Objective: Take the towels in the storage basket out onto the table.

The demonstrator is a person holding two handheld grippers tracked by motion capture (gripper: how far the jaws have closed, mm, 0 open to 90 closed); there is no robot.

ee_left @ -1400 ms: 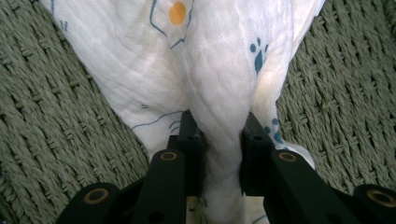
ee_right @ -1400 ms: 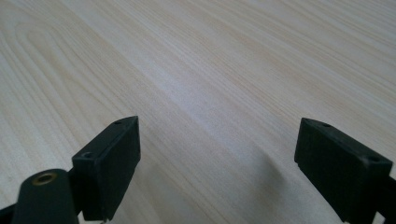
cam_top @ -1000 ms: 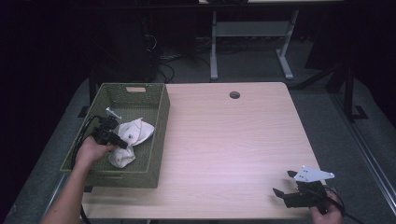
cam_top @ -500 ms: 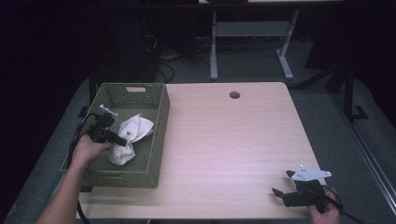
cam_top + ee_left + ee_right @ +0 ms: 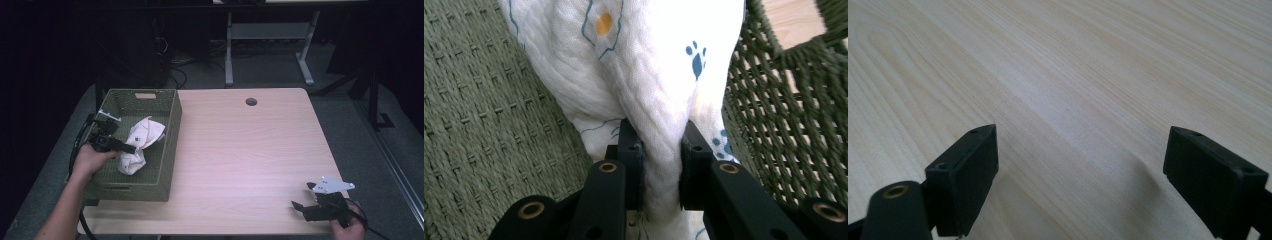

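Note:
A white cloth (image 5: 141, 142) with small blue and orange prints lies bunched inside the green woven basket (image 5: 168, 150) at the table's left. My left gripper (image 5: 131, 149) reaches into the basket and is shut on a fold of the cloth (image 5: 659, 75); the fabric is pinched between its black pads (image 5: 629, 150). My right gripper (image 5: 298, 206) rests low over the bare wood near the table's front right corner. Its jaws stand wide open, the fingers (image 5: 968, 170) far apart with only tabletop between them.
The light wooden table (image 5: 250, 145) has a round cable hole (image 5: 251, 101) near its far edge. The basket's woven wall (image 5: 784, 115) rises just right of the cloth. Desk legs and cables stand on the dark floor behind the table.
The left hand has shifted slightly toward the left inside the basket, still gripping the cloth, which has bunched a little with it. The right gripper has stayed put.

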